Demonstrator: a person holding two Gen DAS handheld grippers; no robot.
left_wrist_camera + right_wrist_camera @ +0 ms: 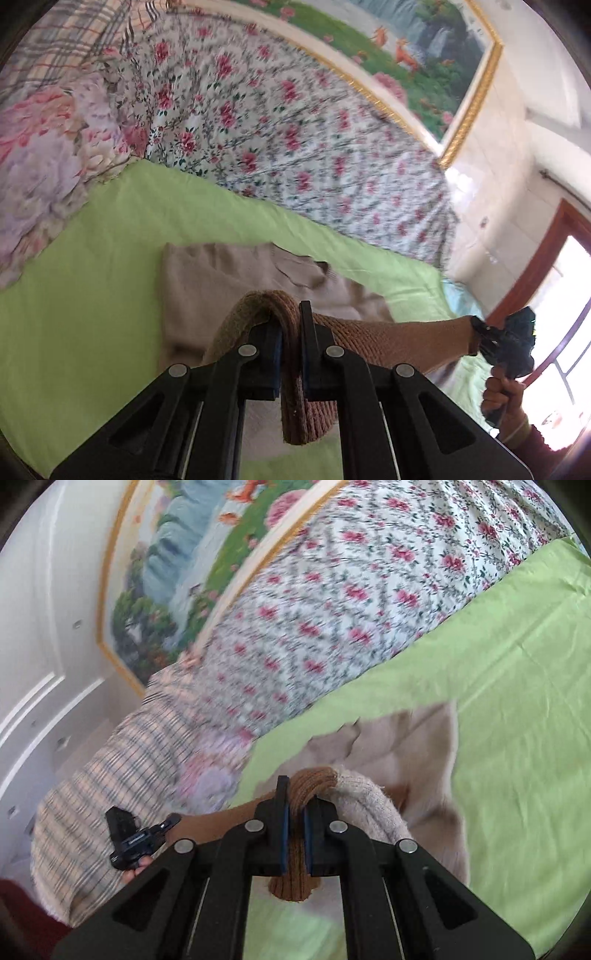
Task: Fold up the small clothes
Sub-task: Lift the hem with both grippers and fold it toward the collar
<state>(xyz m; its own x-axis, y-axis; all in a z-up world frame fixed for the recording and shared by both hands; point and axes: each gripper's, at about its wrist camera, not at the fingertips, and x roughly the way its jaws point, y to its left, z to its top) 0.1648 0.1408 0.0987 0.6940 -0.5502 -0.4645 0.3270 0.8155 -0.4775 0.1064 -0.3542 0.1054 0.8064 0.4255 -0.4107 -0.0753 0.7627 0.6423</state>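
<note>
A small beige knit sweater (221,280) with a brown ribbed hem lies partly on the green sheet (92,258) and is lifted at its near edge. My left gripper (291,332) is shut on the brown hem (291,406), which hangs down between its jaws. The hem stretches taut to the right, where my right gripper (480,328) pinches its other end. In the right wrist view my right gripper (295,805) is shut on the brown hem (295,882), with the beige sweater (417,746) draped beyond. My left gripper (162,825) shows at the left, gripping the same band.
A floral quilt (295,129) is heaped behind the green sheet (517,701). A pink flowered pillow (44,155) and a plaid blanket (110,775) lie at one end. A gold-framed landscape picture (424,55) hangs on the wall. A window (561,332) is at the right.
</note>
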